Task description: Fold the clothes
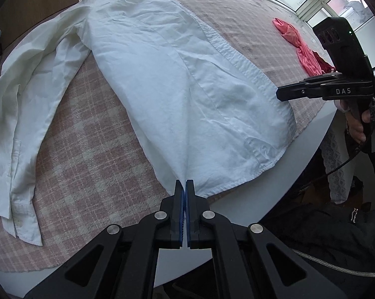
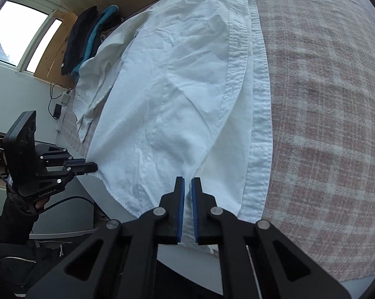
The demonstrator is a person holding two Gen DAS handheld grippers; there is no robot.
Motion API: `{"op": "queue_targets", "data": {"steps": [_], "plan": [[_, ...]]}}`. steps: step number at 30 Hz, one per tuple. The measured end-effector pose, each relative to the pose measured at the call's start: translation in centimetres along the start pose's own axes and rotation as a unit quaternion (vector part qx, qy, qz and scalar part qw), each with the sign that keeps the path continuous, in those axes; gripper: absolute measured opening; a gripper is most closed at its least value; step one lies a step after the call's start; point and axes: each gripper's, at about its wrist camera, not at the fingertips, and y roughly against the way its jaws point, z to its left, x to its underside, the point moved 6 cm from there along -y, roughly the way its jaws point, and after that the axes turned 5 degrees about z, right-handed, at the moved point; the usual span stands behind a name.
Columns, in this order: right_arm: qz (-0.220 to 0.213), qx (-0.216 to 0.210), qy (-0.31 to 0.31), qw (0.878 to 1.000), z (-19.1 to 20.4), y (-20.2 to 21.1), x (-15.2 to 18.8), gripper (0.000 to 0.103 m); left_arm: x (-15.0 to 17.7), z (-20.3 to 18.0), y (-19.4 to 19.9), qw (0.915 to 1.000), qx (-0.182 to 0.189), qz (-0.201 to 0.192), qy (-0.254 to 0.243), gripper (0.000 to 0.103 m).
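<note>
Pinching the white shirt hem, left gripper closed tight.

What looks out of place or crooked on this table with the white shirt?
The white shirt is not square: its button placket sticks out past the folded front, and one sleeve trails off sideways. A pink garment lies crumpled near the table edge.
</note>
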Motion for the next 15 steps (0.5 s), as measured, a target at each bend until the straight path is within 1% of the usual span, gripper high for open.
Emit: {"op": "queue_targets", "data": {"steps": [2,4,7,8,12,15], "plan": [[-0.009,0.005,0.011,1.000,0.6,1.3,-0.2,0.006,-0.3,0.0,0.8,1.0000,0.002,-0.007,0.002,0.001],[-0.020,0.015,0.013,1.000,0.3,3.1,-0.6,0.006,-0.9,-0.5,1.7,0.9999,0.004,-0.016,0.000,0.001],[-0.035,0.039,-0.002,0.999,-1.5,5.4,-1.3,0.006,-1.4,-1.6,2.3,0.9996,0.007,-0.024,-0.014,0.001],[-0.032,0.048,-0.005,0.998,-2.1,5.5,-1.3,0.006,-1.4,-1.9,2.3,0.9995,0.006,-0.024,-0.018,0.001],[0.008,0.044,-0.015,0.999,-3.7,3.4,-0.3,0.007,-1.1,-1.3,1.9,0.9998,-0.003,-0.015,-0.012,0.001],[0.026,0.095,0.019,0.995,-3.9,0.7,0.7,0.007,-0.7,-0.3,1.7,0.9999,-0.015,-0.008,0.000,0.001]]}}
